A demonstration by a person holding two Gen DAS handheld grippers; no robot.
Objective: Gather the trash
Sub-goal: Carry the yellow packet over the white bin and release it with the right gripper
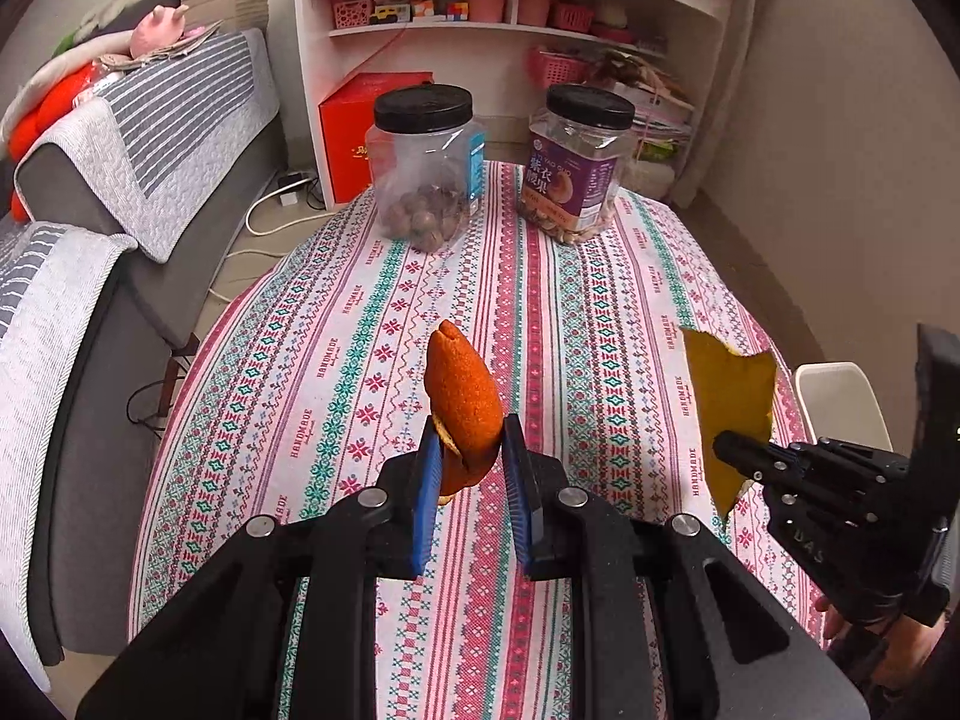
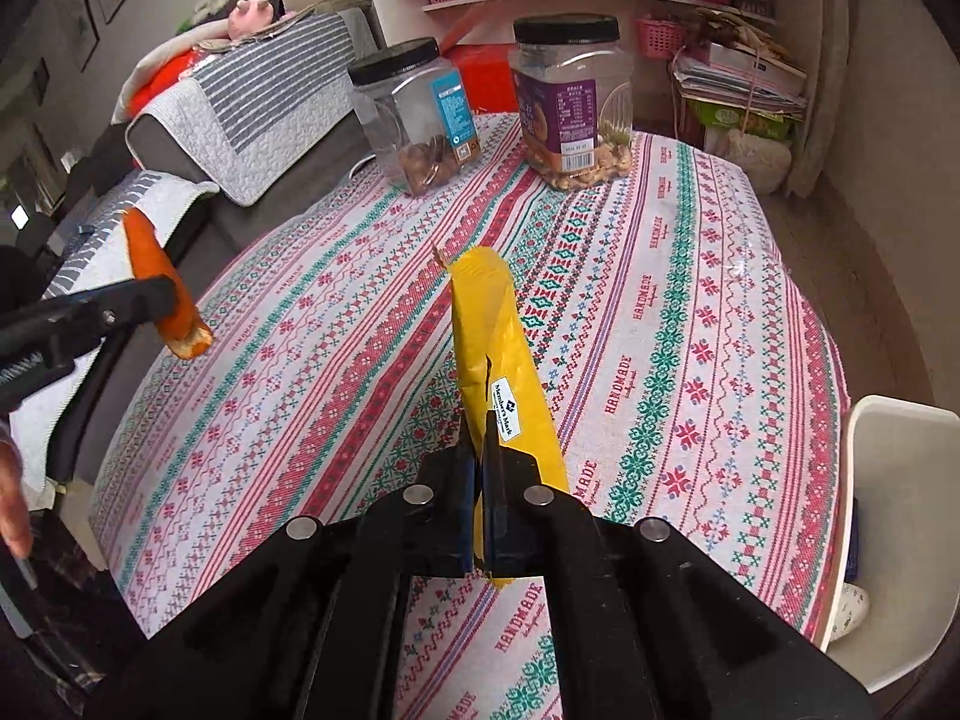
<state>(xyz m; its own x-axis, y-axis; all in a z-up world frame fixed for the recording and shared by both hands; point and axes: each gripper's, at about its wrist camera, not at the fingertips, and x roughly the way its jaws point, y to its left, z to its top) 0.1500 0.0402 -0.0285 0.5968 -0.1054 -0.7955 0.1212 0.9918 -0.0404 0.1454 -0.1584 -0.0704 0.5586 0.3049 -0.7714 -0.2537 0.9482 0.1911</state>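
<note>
My left gripper (image 1: pixel 471 447) is shut on an orange peel (image 1: pixel 461 399) and holds it above the patterned tablecloth (image 1: pixel 336 360). The peel stands upright between the blue pads. It also shows in the right wrist view (image 2: pixel 165 294), at the left, held by the left gripper (image 2: pixel 171 300). My right gripper (image 2: pixel 480 456) is shut on a yellow wrapper (image 2: pixel 501 354) with a small white label, held above the cloth. The wrapper (image 1: pixel 729 414) and the right gripper (image 1: pixel 723 450) also show at the right of the left wrist view.
Two clear jars with black lids stand at the table's far end: one with round nuts (image 1: pixel 423 168) and one with a purple label (image 1: pixel 579 162). A grey sofa (image 1: pixel 90 276) runs along the left. A white chair (image 2: pixel 894 516) stands at the right edge. Shelves (image 1: pixel 510 12) stand behind.
</note>
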